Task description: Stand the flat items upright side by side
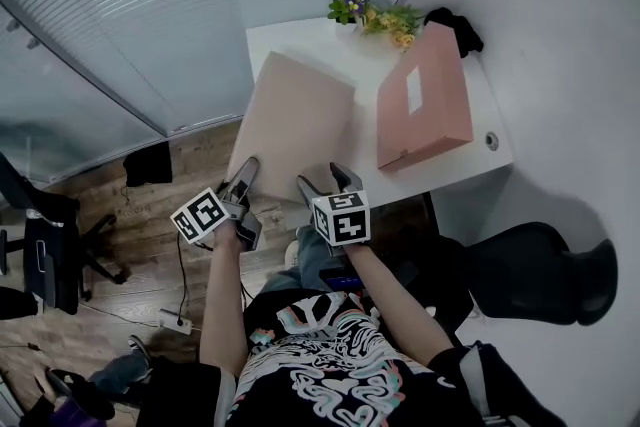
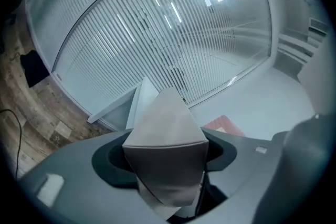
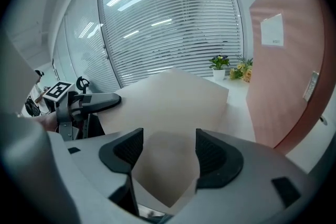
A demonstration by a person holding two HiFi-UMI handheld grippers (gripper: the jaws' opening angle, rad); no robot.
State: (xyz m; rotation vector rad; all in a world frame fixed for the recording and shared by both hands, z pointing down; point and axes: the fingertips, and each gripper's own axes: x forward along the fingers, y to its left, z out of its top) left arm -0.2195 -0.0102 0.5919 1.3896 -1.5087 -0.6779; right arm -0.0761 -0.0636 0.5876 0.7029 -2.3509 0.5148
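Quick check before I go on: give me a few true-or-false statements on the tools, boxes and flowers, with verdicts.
1. The left tool and right tool both grip the beige box. True.
2. The right tool holds the pink box. False: the pink box is on the table, clear of both tools.
3. Flowers stand at the table's far side. True.
4. In the head view, the beige box is right of the pink box. False: it is to its left.

Left tongs (image 2: 165, 153) and right tongs (image 3: 164, 153) side by side, each clamped on a beige box (image 1: 300, 115) corner
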